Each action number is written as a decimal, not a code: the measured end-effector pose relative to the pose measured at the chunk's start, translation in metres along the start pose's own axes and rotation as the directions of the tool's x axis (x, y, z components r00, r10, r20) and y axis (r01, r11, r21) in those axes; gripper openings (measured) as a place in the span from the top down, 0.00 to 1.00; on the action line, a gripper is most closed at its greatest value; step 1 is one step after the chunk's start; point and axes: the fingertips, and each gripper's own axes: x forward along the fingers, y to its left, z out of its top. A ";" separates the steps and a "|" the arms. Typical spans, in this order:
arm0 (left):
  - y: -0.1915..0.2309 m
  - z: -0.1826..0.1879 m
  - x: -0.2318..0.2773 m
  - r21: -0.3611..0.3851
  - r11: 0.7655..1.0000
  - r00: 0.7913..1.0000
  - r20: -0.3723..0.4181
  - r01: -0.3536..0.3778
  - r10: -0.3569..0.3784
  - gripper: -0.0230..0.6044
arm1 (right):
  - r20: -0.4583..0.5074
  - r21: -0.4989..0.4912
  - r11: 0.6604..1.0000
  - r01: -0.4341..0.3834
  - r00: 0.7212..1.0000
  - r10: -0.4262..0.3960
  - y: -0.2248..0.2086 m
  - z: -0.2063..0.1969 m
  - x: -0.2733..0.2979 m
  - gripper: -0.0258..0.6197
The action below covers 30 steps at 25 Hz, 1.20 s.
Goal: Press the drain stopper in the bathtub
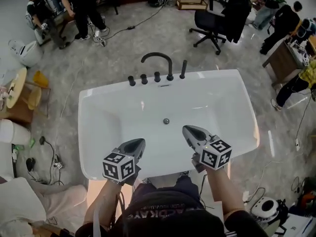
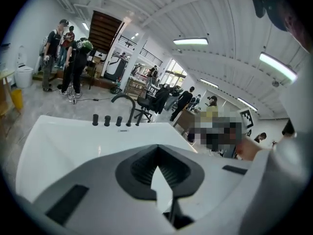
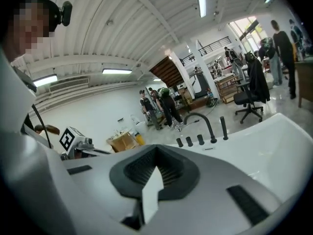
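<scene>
Workshop floor (image 1: pixel 123 48), grey stone, people standing at the far edges; office chair (image 1: pixel 217 21) behind the tub, cables trailing across the floor.

Bathtub (image 1: pixel 98 132): white, freestanding, fills the centre of the head view; looks dry and empty; the person stands at its near rim looking steeply down into it.

Faucet (image 1: pixel 158 63): black arched spout on the far rim, with a row of black handles (image 1: pixel 143 78) beside it; both gripper views look across the tub at this same hardware.

Left gripper (image 1: pixel 140 142): held over the near rim, pointing into the tub; in its own view (image 2: pixel 157 148) the jaws are closed tip to tip with nothing between them.

Right gripper (image 1: pixel 186 129): a bit further in over the basin, nearer the drain than the left; its own view (image 3: pixel 156 148) shows the jaws pressed together, nothing held.

Drain stopper (image 1: pixel 166 121): small dark round disc on the tub floor, centre line, below the faucet; just ahead of the right gripper's tip in the head view, but the gripper appears well above it; no contact.

Step in hand, as a judgement: approach only, press not yet made; next move calls for lowering the right gripper into the basin, closed tip centred on the disc, then a straight downward push; the left gripper looks unneeded; main risk is the tip sliding off a small smooth disc.
</scene>
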 end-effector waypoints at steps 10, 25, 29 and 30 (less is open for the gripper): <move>-0.057 0.010 -0.018 0.073 0.995 0.997 0.035 0.064 -0.067 0.96 | 0.121 -0.035 0.997 -0.072 0.990 0.076 0.066 0.019 -0.050 0.94; -0.079 0.004 -0.022 0.115 0.991 0.997 0.023 0.074 -0.078 0.96 | 0.066 -0.015 0.992 -0.129 0.989 0.129 0.098 -0.006 -0.057 0.94; -0.077 0.002 -0.024 0.085 0.994 0.997 0.027 0.068 -0.071 0.96 | 0.060 0.019 0.989 -0.147 0.987 0.146 0.097 -0.007 -0.056 0.94; -0.078 0.003 -0.024 0.084 0.994 0.997 0.029 0.069 -0.072 0.96 | 0.059 0.021 0.988 -0.150 0.987 0.148 0.098 -0.007 -0.056 0.94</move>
